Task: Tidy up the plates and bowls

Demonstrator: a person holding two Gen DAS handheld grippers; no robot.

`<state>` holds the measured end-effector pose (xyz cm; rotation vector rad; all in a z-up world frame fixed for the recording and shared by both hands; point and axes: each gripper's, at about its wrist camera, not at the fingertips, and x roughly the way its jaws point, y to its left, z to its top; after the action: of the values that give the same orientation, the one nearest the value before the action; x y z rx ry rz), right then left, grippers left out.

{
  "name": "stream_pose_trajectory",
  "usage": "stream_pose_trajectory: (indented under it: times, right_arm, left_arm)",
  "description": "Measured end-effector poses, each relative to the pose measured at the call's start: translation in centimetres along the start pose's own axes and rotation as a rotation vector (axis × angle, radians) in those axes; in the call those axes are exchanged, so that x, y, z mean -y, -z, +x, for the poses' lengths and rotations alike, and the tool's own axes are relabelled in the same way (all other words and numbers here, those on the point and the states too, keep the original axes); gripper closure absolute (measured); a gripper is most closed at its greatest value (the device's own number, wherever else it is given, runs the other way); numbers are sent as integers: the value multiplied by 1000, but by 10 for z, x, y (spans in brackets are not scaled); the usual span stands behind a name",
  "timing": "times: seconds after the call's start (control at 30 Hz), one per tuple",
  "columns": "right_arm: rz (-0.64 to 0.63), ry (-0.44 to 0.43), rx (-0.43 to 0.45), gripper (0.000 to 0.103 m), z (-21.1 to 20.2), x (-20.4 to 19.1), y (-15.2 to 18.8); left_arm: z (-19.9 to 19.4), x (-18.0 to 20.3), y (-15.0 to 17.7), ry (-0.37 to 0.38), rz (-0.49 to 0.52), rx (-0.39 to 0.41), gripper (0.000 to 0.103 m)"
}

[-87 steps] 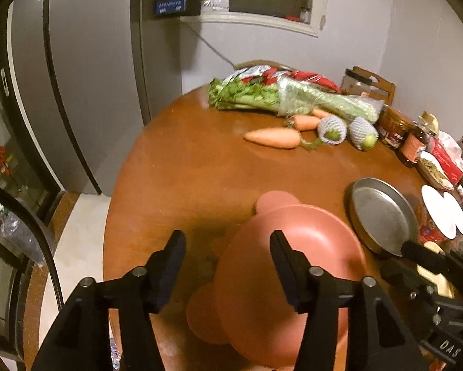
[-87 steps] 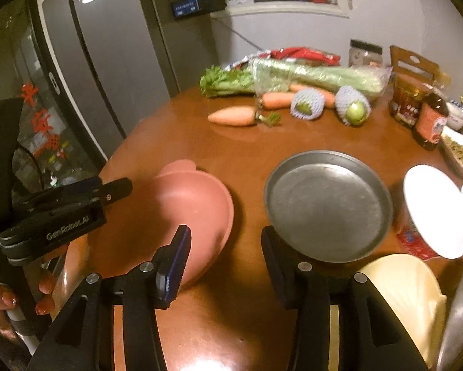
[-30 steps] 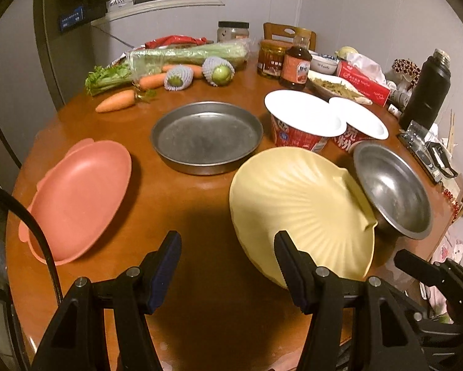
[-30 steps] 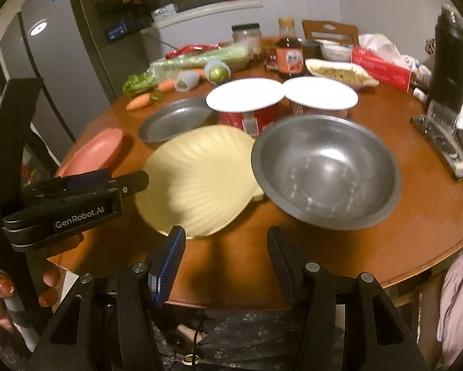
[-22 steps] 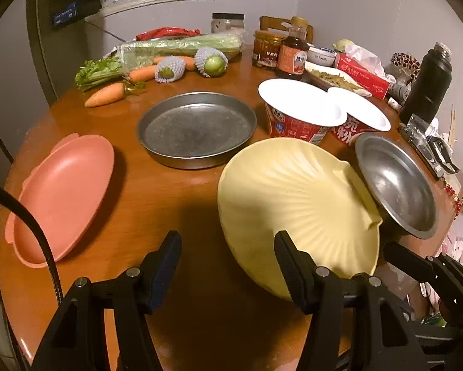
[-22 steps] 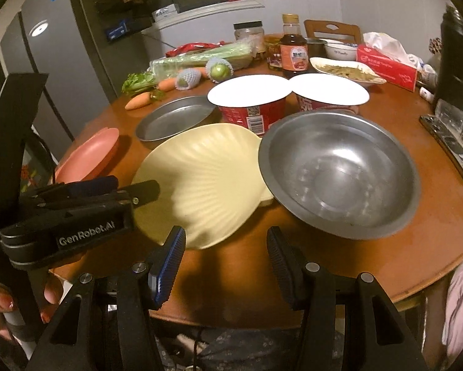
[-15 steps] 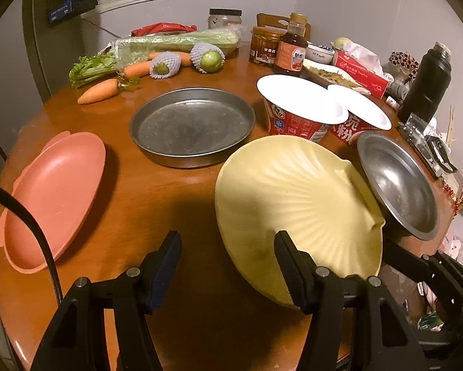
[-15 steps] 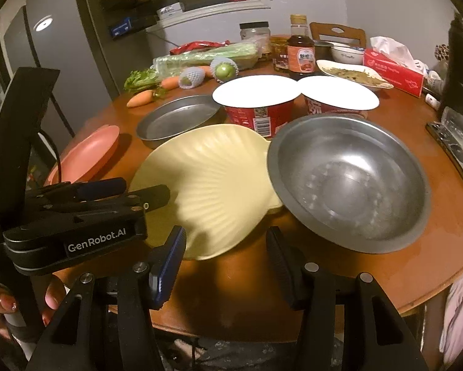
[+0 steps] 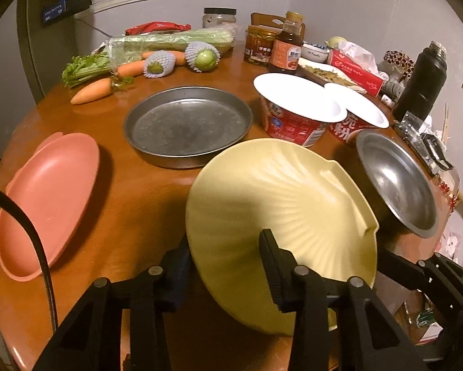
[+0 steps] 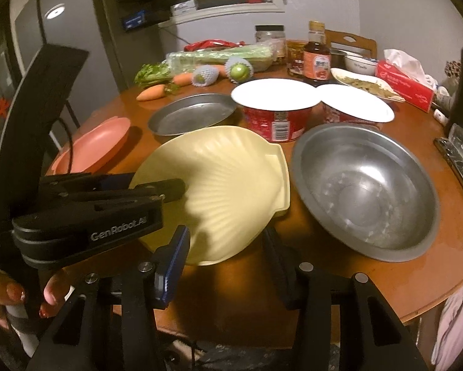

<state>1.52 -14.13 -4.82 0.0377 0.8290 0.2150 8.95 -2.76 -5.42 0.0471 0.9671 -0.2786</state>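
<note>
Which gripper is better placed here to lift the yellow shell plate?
Left. The left gripper has just been closing and straddles the near rim of the yellow shell plate, one finger above and one below it. The right gripper, also closing, has only the plate's front edge between its fingers, untouched.

on the table, seen from the left wrist, the shell-shaped plate lies nearest, with the oval plate well to its left and the metal bowl just beside it on the right. behind the shell-shaped plate sits the round metal pan; right of the pan stand two lidded noodle cups. carrots and celery lie along the far edge.
</note>
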Motion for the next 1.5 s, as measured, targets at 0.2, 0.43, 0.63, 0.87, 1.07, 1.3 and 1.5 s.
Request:
stream_pose_trajectory:
  times: [0.2,0.43,0.63,0.87,1.07,1.3,1.5]
  right_arm:
    - [-23,-34,-17,53,0,-14,1]
    - [-31,-63,-28,51,-1,-24,2]
    - [-1,-74,-39,51,-4,-17,2]
    - [5,-69,-43,51,-6,-15,2]
    - [-44,-89,-52,51,-7,-33,3]
    - [-95,-118,-78,51,-5,-56,4]
    - [-128,-133,-61,51,-13,-67,4]
  left_arm:
    - [-3,-15,1,-22,-20,2,61]
    - [-3,-22,2,-31,-24,13,67]
    - [-6,-27,2,-24,-41,15,67]
    - [-22,-31,7,-31,-55,31,67]
    - [-32,-42,18,-39,-70,30,67]
    - [-38,-54,26,-35,-100,29,67]
    - [-42,-59,29,-34,-117,31,67]
